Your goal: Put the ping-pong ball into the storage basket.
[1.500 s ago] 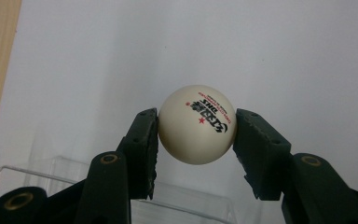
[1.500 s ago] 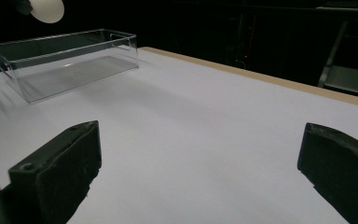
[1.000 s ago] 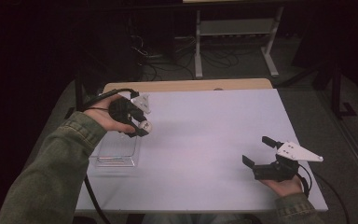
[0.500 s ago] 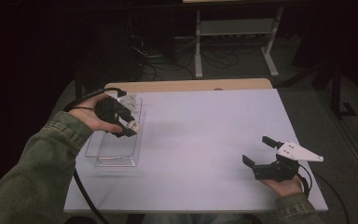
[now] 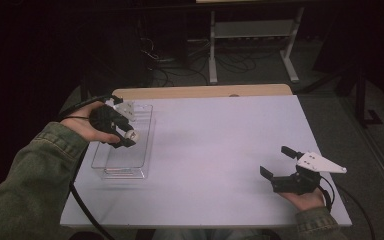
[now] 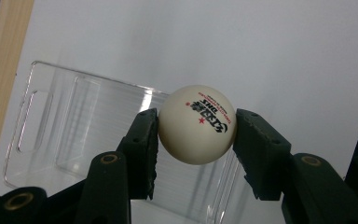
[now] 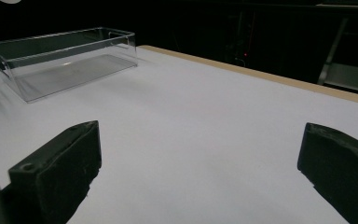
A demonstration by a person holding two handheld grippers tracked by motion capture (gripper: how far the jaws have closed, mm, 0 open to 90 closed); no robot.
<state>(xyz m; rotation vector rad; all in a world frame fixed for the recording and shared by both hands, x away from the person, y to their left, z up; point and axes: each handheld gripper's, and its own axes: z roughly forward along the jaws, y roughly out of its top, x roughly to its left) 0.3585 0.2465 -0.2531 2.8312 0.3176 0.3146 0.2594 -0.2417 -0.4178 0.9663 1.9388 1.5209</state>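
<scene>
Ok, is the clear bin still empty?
Empty. The clear plastic bin has nothing inside; the ping-pong ball is clamped in the left gripper above it, not yet dropped.

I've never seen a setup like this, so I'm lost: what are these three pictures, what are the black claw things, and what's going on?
A person holds a hand-operated claw in each hand at a white table. One picture looks down from above; the other two come from cameras riding on each claw. The left claw is shut on a white table tennis ball with red print, above a clear plastic bin. The right claw waits open near the table's right edge, holding nothing.
</scene>
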